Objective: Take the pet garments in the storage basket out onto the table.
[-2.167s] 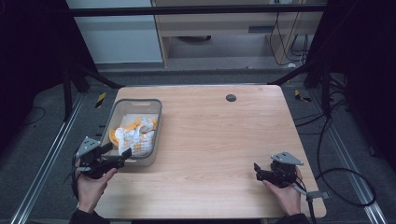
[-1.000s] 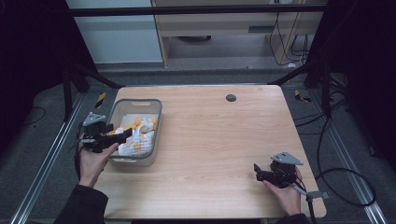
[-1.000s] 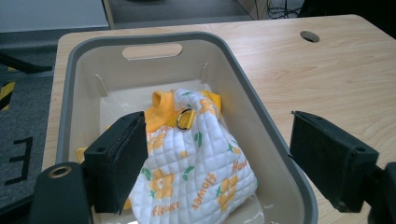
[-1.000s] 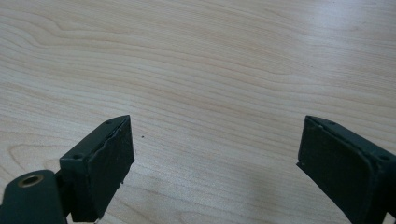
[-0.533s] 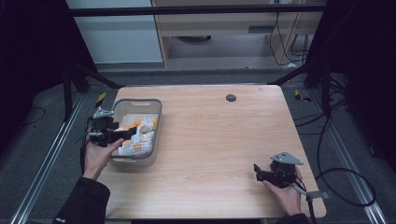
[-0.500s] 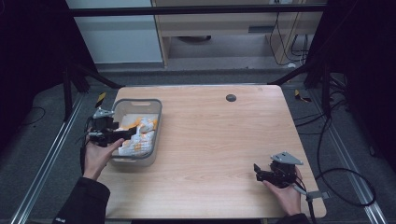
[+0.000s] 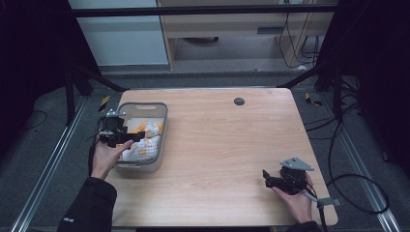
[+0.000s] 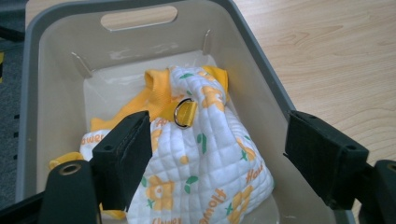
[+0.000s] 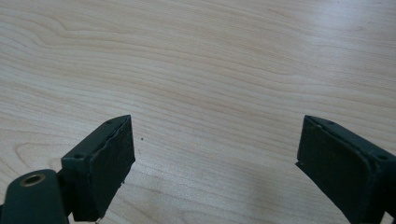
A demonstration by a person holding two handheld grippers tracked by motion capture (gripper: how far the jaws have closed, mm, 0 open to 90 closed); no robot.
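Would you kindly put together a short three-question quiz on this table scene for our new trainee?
1. True or false: the left hand-held gripper already clamps the quilted cloth bag.
2. The grey bin sits toward which side of the table in the high view: A left, B right, C centre?
3. What lies under the right hand-held gripper?

Key:
1. False; its jaws stand open above the bag, having just narrowed slightly.
2. A.
3. Bare wooden tabletop; its jaws are open.
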